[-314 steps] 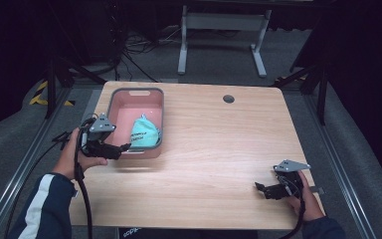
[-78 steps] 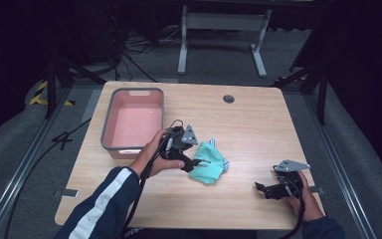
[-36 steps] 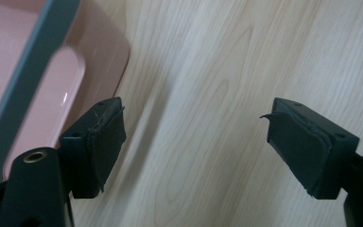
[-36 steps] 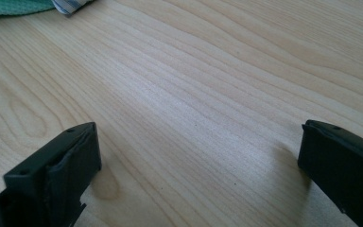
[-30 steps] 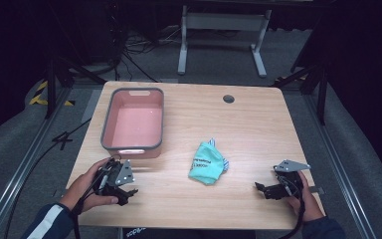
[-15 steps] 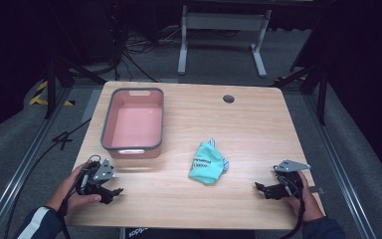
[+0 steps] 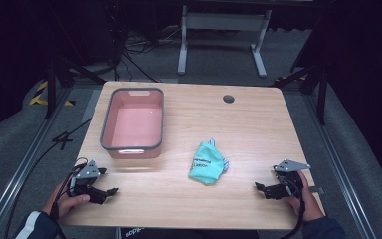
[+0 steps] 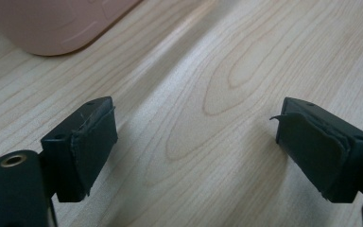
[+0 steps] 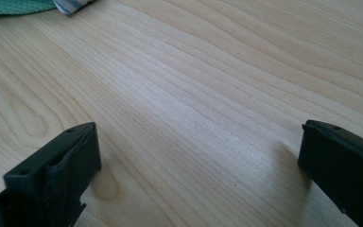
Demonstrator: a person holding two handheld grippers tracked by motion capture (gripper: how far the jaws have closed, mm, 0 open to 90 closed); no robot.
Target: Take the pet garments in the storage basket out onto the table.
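A crumpled teal cloth bag (image 7: 208,163) lies on the wooden table (image 7: 258,129), right of a pink bin (image 7: 133,123) whose inside is bare. My left gripper (image 7: 110,191) rests low at the table's front left corner, well away from the bag. Its jaws have just been opening and stand open over bare wood (image 8: 194,137), with the bin's corner (image 8: 52,23) ahead. My right gripper (image 7: 259,188) sits at the front right, open, nothing between its fingers. An edge of the bag (image 9: 23,5) lies far ahead of it.
A dark round grommet (image 7: 228,98) is set in the table near its back edge. Beyond the table stand a metal stand's legs (image 7: 219,45) and cables on the grey floor. Rails run along both sides of the table.
The left hand has drawn back to the front left corner and sunk toward the table. The bag stays where it was left, and the right gripper has kept still.
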